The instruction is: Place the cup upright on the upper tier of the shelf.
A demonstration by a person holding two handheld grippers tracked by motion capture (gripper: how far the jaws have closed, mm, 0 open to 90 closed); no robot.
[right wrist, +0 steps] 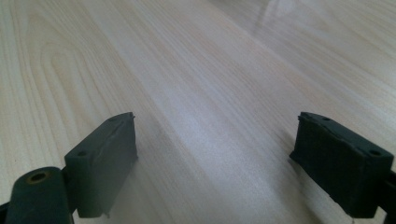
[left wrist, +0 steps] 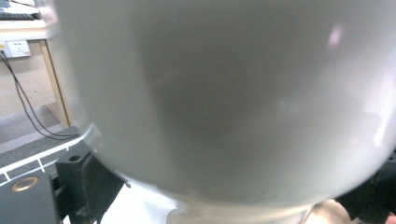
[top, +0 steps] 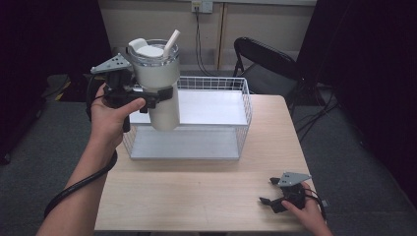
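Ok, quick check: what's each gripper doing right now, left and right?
Left gripper: shut on the white tumbler, held above the wire basket.
Right gripper: open, holding nothing, low over the table.

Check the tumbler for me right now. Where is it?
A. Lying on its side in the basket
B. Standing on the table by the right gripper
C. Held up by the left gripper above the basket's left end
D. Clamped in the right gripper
C: the left gripper clamps the white tumbler upright in the air over the wire basket; the right gripper rests open on the table.
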